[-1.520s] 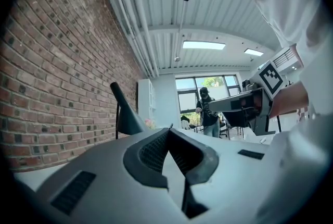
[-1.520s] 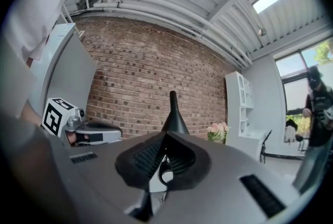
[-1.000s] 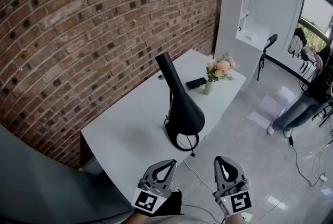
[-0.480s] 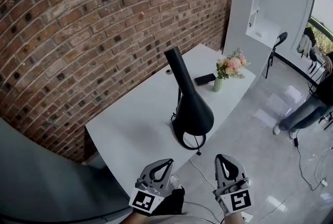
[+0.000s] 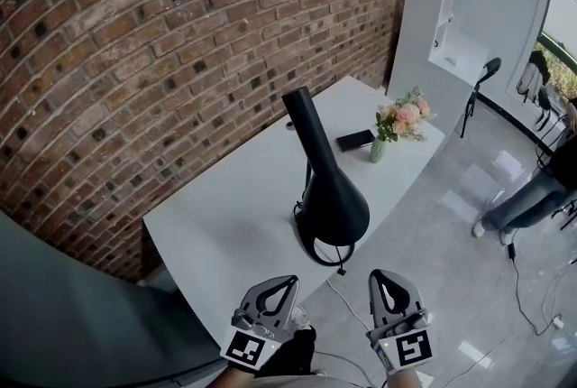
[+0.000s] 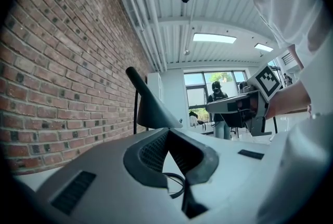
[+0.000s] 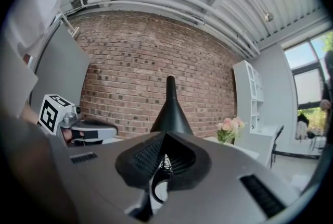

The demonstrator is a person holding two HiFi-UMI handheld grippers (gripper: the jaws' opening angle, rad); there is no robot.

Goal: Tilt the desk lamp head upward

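Against the brick wall (image 5: pixel 135 61), a white desk (image 5: pixel 225 228) is carrying the black desk lamp (image 5: pixel 330 197) near its front edge, wide head facing down. Short of the desk, the left gripper (image 5: pixel 287 281) and right gripper (image 5: pixel 384 275) are hovering well apart from the lamp, each with jaws pressed together on nothing. Flowers (image 5: pixel 402 117) and a phone (image 5: pixel 354 140) are sitting farther back.

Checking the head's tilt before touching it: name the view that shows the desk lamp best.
Head view: the whole desk lamp shows, tip to ring base, on the white table. The left and right gripper views show its cone above their jaws, the base mostly hidden.
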